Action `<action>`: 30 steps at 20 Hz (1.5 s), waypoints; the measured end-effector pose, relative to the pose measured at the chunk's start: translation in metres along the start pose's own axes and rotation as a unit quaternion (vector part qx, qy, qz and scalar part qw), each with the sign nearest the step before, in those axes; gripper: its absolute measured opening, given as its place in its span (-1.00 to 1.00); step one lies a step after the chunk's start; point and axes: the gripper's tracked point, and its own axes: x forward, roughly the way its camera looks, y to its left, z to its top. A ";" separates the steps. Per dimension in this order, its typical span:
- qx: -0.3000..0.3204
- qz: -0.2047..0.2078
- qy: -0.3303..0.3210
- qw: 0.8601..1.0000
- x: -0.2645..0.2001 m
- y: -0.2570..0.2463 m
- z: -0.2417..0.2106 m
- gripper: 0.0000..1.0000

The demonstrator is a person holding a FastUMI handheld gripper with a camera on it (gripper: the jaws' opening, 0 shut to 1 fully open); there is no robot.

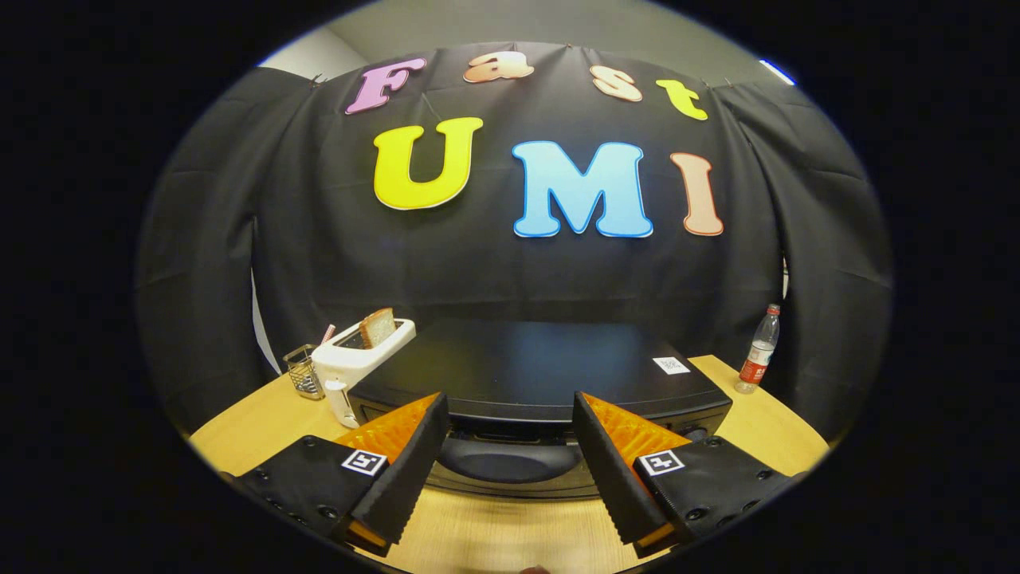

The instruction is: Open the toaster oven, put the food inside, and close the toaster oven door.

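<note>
A black toaster oven (542, 363) stands on the wooden table, seen from above and in front. Its dark curved door handle (510, 462) lies low between my two fingers, and the door looks shut. My gripper (510, 399) is open, with its black and orange fingers (398, 462) spread wide on either side of the handle and nothing held between them. The fingertips reach the oven's front top edge. A slice of bread (378, 327) stands upright in a white pop-up toaster (355, 363) just left of the oven.
A small wire basket (303, 371) sits left of the white toaster. A plastic bottle with a red label (759, 351) stands at the table's back right. A white sticker (671, 365) lies on the oven's top. Bare wooden table (494, 534) shows below the fingers.
</note>
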 end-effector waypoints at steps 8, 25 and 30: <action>0.005 -0.010 0.014 1.000 0.000 0.000 -0.019 0.98; -0.011 0.007 0.055 0.998 -0.067 0.009 -0.084 0.98; -0.015 0.003 0.098 0.995 -0.081 0.010 -0.115 0.95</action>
